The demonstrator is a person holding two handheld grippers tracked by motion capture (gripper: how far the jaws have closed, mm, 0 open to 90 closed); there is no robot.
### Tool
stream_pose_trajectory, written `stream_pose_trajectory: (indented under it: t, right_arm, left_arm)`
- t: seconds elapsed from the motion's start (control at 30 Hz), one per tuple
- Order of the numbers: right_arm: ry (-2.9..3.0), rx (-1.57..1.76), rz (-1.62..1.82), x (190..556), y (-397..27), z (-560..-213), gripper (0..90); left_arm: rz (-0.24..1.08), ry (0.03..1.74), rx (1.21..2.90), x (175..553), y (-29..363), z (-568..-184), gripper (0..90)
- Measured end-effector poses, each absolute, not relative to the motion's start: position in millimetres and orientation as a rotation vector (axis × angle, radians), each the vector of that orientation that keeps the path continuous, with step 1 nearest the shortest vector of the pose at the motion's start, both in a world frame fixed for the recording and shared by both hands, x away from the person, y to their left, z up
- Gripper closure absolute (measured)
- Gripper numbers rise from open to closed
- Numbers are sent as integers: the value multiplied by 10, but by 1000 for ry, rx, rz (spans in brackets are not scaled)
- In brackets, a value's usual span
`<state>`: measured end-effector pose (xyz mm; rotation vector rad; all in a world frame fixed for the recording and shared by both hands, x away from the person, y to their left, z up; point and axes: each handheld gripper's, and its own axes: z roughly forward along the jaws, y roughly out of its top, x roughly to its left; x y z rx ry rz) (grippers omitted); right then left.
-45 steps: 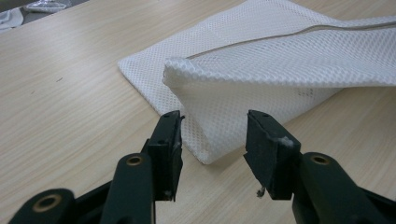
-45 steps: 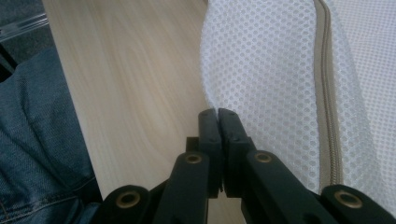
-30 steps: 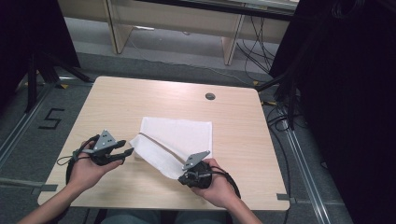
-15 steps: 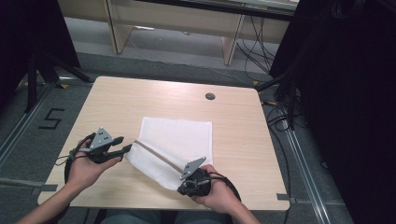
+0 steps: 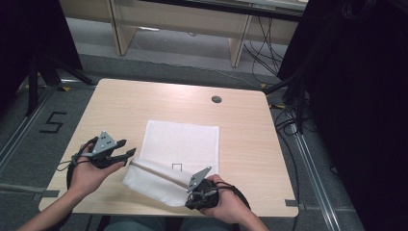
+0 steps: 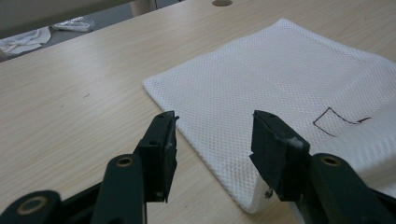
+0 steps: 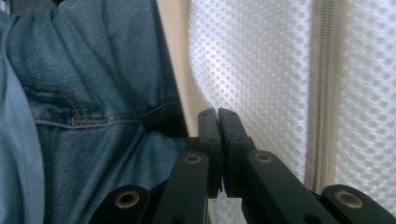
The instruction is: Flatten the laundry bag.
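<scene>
Mesh laundry bag [image 5: 185, 144], white and zippered, is seen spread on the wooden table [image 5: 144, 103], its near edge folded back over itself. That folded edge is pinched between the closed jaws of the right gripper [image 5: 196, 188] near the table's front edge. The left gripper [image 5: 126, 148] is held just beside the bag's left corner, jaws parted and empty. Denim-clad legs [image 7: 93, 102] are glimpsed below the table edge.

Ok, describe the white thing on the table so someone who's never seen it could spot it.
On the light wooden table, near its front edge, lies a white mesh bag between the person's two hands. It has a zipper and a small drawn square; its near corner is pinched in the right tool.
</scene>
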<state>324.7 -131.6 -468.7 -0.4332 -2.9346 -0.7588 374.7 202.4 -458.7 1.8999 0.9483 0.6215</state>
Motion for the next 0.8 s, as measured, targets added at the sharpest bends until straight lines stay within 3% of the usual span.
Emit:
stream_pose_trajectory:
  t: [0.2,0.4,0.43,0.47,0.57,0.77,0.8]
  right_arm:
    - [-2922,-425,-737,3221,-1324,-4708,885]
    - [-2878,-476,-761,3245,-1351,-4688,773]
    - [-2841,-519,-818,3274,-1383,-4647,687]
    - [-2816,-572,-851,3280,-1404,-4623,665]
    - [-2834,-625,-910,3315,-1458,-4575,647]
    - [-2830,-953,-875,3508,-1741,-4583,661]
    - [-2866,-1014,-857,3579,-1835,-4616,752]
  left_arm:
    - [587,921,1933,3750,1990,-4624,490]
    - [475,847,2054,3755,1892,-4728,440]
    - [446,816,2093,3748,1849,-4765,438]
    - [422,807,2104,3743,1822,-4790,433]
    - [361,806,2148,3717,1771,-4834,435]
    - [223,740,2222,3638,1680,-4838,593]
    - [221,736,2231,3621,1668,-4829,672]
